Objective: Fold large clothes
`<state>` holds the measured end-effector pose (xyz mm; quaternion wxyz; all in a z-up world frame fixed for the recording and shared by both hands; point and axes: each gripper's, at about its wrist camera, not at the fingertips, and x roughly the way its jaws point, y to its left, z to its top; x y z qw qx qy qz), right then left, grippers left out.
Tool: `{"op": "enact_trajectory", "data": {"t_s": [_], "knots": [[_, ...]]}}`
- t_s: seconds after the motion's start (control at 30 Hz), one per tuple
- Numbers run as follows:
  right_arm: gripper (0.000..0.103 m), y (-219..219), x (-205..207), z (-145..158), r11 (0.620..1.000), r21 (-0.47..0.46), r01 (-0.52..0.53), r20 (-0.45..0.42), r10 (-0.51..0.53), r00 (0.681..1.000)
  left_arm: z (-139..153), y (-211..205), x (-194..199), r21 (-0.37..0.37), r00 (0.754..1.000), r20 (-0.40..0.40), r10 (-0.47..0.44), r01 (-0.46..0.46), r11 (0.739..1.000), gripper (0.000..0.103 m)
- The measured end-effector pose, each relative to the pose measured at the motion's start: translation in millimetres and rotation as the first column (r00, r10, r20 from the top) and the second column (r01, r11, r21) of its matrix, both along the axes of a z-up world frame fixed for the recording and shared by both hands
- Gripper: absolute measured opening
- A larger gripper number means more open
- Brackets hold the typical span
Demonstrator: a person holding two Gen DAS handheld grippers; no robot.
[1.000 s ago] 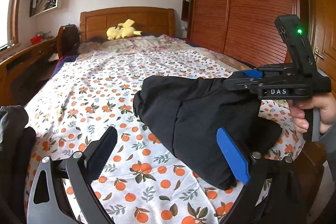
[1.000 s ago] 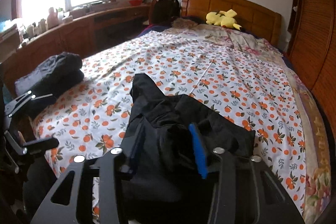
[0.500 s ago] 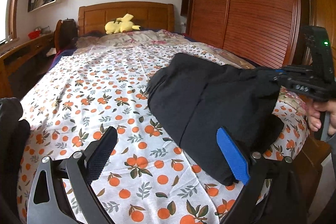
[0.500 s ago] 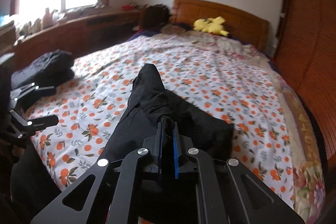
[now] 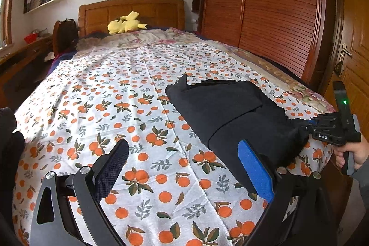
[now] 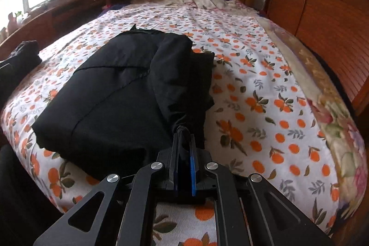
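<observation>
A black garment [image 5: 230, 112] lies folded in a thick bundle on the orange-print bed sheet [image 5: 138, 107], near the bed's foot. In the right wrist view the same garment [image 6: 110, 93] spreads out ahead, and my right gripper [image 6: 183, 138] is shut on a bunched strip of its near edge. The left wrist view shows that right gripper [image 5: 307, 127] at the garment's right end, held by a hand [image 5: 352, 153]. My left gripper [image 5: 182, 165] stands open over the bare sheet. Its blue pad [image 5: 253, 170] is just in front of the garment, with nothing between the fingers.
A yellow plush toy [image 5: 125, 24] lies by the wooden headboard [image 5: 131, 13]. A slatted wooden wardrobe [image 5: 265, 10] runs along the bed's right side, with a door [image 5: 355, 38] beyond. Dark clothes [image 6: 20, 57] sit at the bed's left corner. A desk [image 6: 57, 13] stands under the window.
The right gripper's jaws went from wide open around the garment to shut on its edge. It then sank toward the bed's foot, and the lifted garment came down flat. The left gripper hardly moved.
</observation>
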<state>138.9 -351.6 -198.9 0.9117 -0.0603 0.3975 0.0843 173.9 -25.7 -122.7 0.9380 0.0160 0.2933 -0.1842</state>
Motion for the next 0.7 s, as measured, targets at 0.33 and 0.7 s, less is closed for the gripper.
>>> {"op": "enact_trajectory", "data": {"t_s": [0.33, 0.7], "knots": [[0.023, 7.1, -11.7, 48.3, 1.000, 0.009, -0.022, 0.100, 0.021, 0.995, -3.3, -7.3, 2.5, -0.007, 1.000, 0.011, -0.007, 0.008, 1.000, 0.099], [0.035, 41.1, 4.0, 29.1, 0.995, 0.022, -0.095, 0.078, 0.093, 0.993, -24.8, -24.6, 34.0, 0.010, 0.999, -0.037, -0.034, 0.034, 0.999, 0.100]]}}
